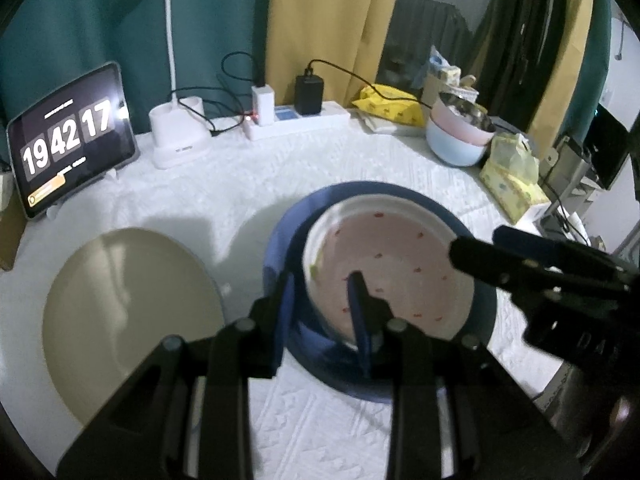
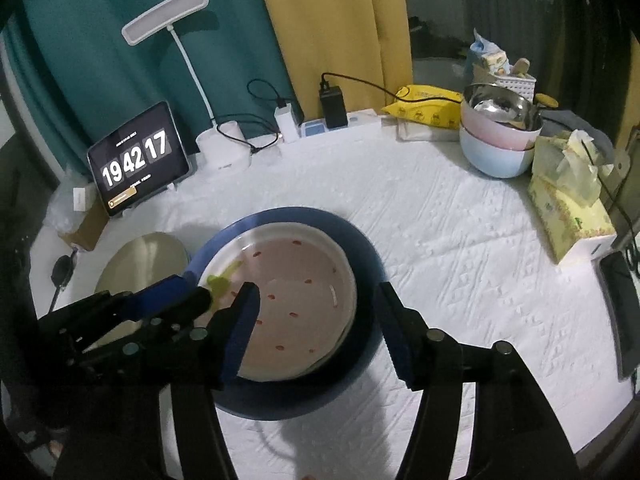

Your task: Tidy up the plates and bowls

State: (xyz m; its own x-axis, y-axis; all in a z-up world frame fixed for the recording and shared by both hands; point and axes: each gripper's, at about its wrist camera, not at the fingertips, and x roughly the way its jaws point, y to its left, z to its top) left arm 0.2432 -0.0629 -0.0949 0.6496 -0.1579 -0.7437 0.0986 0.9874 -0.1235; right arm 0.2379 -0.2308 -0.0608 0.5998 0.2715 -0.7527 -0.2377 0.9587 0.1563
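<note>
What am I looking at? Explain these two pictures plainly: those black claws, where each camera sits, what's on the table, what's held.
No robot here: a person holds a two-finger tool in each hand, and a wide-angle camera on each looks along its fingers. One picture comes from the left tool, the other from the right tool. On the white tablecloth lie a beige plate and a blue plate with a white red-dotted plate on it. At the back stand stacked bowls, a tablet showing a clock, a lamp and a tissue box. The left tool pinches the dotted plate's rim. The right tool is open, one finger over that plate and one outside it, gripping nothing.
</note>
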